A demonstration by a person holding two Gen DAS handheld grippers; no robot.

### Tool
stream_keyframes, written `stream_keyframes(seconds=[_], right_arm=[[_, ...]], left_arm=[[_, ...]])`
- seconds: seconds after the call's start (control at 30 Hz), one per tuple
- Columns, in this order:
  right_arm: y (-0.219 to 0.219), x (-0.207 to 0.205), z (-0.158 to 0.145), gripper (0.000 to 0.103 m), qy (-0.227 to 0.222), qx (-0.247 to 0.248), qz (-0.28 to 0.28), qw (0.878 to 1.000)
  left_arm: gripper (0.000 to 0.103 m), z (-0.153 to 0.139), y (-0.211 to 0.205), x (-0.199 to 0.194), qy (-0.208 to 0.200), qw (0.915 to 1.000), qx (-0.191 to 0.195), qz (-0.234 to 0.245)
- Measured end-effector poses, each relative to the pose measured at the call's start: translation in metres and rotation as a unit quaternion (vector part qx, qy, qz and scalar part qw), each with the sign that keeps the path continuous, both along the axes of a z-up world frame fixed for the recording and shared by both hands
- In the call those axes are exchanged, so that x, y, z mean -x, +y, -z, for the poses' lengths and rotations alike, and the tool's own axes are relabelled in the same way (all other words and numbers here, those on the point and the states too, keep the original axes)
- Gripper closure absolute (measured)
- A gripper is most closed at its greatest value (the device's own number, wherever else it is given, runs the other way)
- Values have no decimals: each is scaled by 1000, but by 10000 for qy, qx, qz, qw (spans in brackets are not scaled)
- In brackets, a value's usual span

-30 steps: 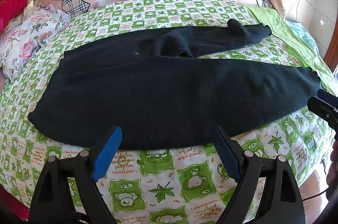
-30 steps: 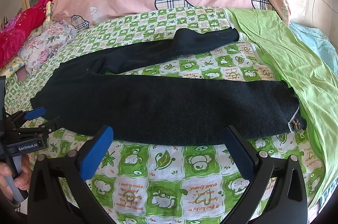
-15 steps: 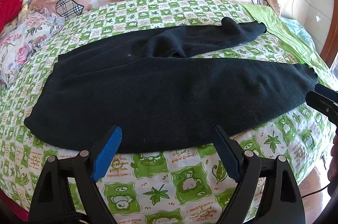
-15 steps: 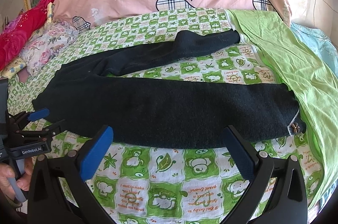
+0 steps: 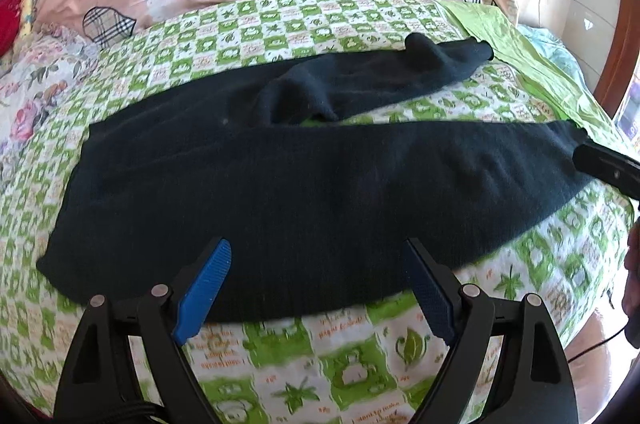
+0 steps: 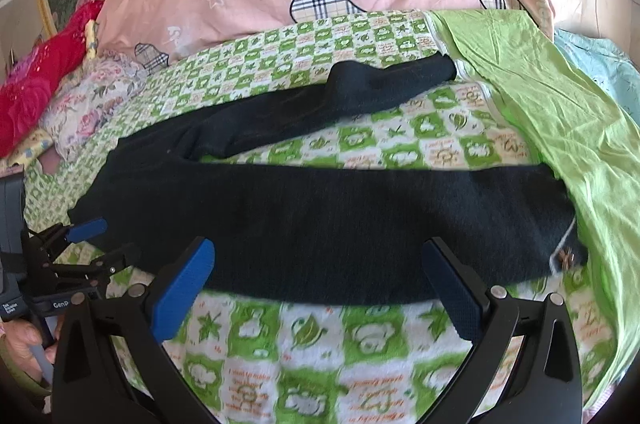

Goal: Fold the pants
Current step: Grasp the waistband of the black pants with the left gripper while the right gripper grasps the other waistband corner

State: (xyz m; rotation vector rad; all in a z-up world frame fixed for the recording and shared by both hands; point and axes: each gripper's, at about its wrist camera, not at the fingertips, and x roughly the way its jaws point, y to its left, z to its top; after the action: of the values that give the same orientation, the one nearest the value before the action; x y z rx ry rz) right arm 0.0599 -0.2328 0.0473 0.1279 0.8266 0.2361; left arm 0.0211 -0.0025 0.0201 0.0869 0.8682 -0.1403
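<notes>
Two sets of tongs, both spread wide, nothing between the blue pads. Left tongs (image 5: 318, 288) hover over the near edge of the black knit pants (image 5: 300, 191), toward the waist half. Right tongs (image 6: 320, 288) hover over the near edge toward the cuff half.

Pants lie lengthwise across the green-and-white checked bedspread (image 5: 288, 356): waist at left, legs running right. Near leg flat and straight. Far leg splayed away, rumpled near the crotch, its cuff touching the plain lime-green sheet (image 6: 540, 95). A small tag or trinket shows at the near cuff (image 6: 564, 256); too small to identify.

Judgement: step in hand is the first grasp, to bring one leg onto the other.

- Pinch only the pants, not the bedspread under them; the fabric looks thick and soft, so a shallow bite at the hem edge should do.
- Take waist and cuff together, lift evenly, keep the leg taut so it lands flat.
- The far leg's bunched spot likely needs smoothing, or the fold will set crooked.
</notes>
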Motion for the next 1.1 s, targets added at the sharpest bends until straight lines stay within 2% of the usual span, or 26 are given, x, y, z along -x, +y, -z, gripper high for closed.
stream_keyframes(seconds=[0.27,0.47,0.67,0.8,1.1], right_arm=[[-20,-47,-15,0,1,-166,20,9999],[-39,-93,-21,0,187,-407,-49,9990],[-62,-148,-29,0,304,-354,10,9989],[-79,-192,-28,0,476,-389,63,9981],[-102,-274,-10,0,859,-256,43,9960]], left_arm=[[16,-16,-5,-53,134,9995,20,271],[16,-24,-10,-104,329,9979,81,548],[16,-35,-12,-162,507,9945,209,889],[16,-31,-19,-207,745,9902,266,1150],[16,-2,-51,-289,1109,9815,-69,1559]])
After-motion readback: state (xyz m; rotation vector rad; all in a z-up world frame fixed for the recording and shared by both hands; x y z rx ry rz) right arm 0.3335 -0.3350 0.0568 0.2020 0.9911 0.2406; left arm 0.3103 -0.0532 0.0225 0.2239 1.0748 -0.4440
